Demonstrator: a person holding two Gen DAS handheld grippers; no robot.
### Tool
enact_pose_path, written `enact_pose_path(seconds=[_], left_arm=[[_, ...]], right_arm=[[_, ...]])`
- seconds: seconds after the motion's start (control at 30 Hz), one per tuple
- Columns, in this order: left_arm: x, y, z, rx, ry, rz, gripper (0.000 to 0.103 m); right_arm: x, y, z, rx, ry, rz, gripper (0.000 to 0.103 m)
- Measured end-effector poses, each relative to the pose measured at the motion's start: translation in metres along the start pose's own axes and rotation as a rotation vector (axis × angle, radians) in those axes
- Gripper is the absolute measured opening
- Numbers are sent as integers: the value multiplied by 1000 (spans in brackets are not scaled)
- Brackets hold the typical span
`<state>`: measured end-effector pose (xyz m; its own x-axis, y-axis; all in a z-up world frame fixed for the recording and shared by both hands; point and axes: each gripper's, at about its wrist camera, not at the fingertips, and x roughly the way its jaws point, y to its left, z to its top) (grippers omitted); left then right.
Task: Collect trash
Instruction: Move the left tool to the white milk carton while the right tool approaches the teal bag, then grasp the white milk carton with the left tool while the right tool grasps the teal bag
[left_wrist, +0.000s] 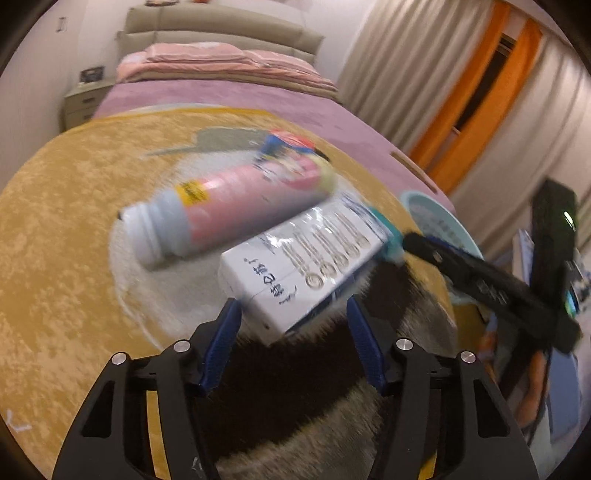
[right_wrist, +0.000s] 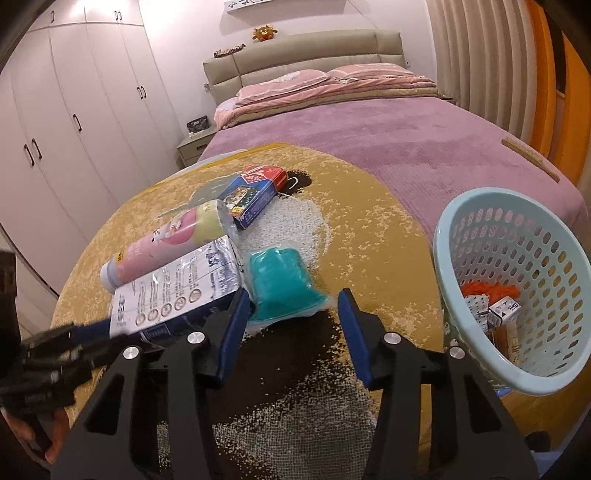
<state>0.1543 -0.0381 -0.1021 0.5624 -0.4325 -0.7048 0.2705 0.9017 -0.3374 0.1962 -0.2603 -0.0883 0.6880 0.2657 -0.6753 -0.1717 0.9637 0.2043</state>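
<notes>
Jaws of my left gripper (left_wrist: 293, 314) stand wide, blue pads either side of the near end of a white rectangular carton with printed text (left_wrist: 299, 266); I cannot tell whether either pad touches it, the view being blurred. Right gripper (right_wrist: 293, 308) jaws also wide, framing the near edge of a teal plastic-wrapped packet (right_wrist: 282, 286), nothing gripped. Carton lies on the round yellow patterned rug (right_wrist: 369, 236) spread over the bed, just beside a pink cylindrical bottle with a grey cap (right_wrist: 159, 247) lying on its side. A blue and red printed box (right_wrist: 255, 194) lies beyond the bottle. Pale blue perforated plastic basket (right_wrist: 517, 280) sits tilted at the rug's right edge, holding small cartons and something orange. Purple bedspread (right_wrist: 406, 147) beyond.
</notes>
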Motion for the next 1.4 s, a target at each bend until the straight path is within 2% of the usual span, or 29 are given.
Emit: enact_pose_path(seconds=[0.07,0.1,0.17,0.33,0.4,0.5,0.63,0.77,0.9,1.07,1.13,1.3,1.4], left_arm=[[-4,-9,-6,32,20,-62,57],[-6,-12,-8,51,27,-71,58],[-10,-16,-8,89,17,-32,61],[-15,-17,11,126,-54,78,84],[-2,-20,20,163,-18,68,90],[21,-24,28,203,42,124,90],[41,-32,30,231,76,147,89],[50,-36,29,236,97,167,79],[41,-38,25,240,83,179,70],[26,-33,17,189,59,175,66],[19,-28,12,160,45,171,65],[3,-13,-1,104,27,155,62],[-4,-7,-5,97,21,147,62]], right_arm=[[-1,-4,1,13,-3,1,46],[-2,-7,1,22,-5,2,46],[-4,-12,1,31,-9,1,46],[-8,-21,4,60,-19,4,46],[-10,-23,5,63,-23,2,46],[-12,-25,8,54,-30,1,46],[-10,-27,9,48,-27,-1,46],[-5,-31,9,59,-9,16,46],[1,-30,9,53,6,29,47],[12,-20,12,23,35,41,47],[17,-14,13,6,46,39,55],[32,-3,15,-29,78,19,58],[45,2,16,-48,113,-17,65]])
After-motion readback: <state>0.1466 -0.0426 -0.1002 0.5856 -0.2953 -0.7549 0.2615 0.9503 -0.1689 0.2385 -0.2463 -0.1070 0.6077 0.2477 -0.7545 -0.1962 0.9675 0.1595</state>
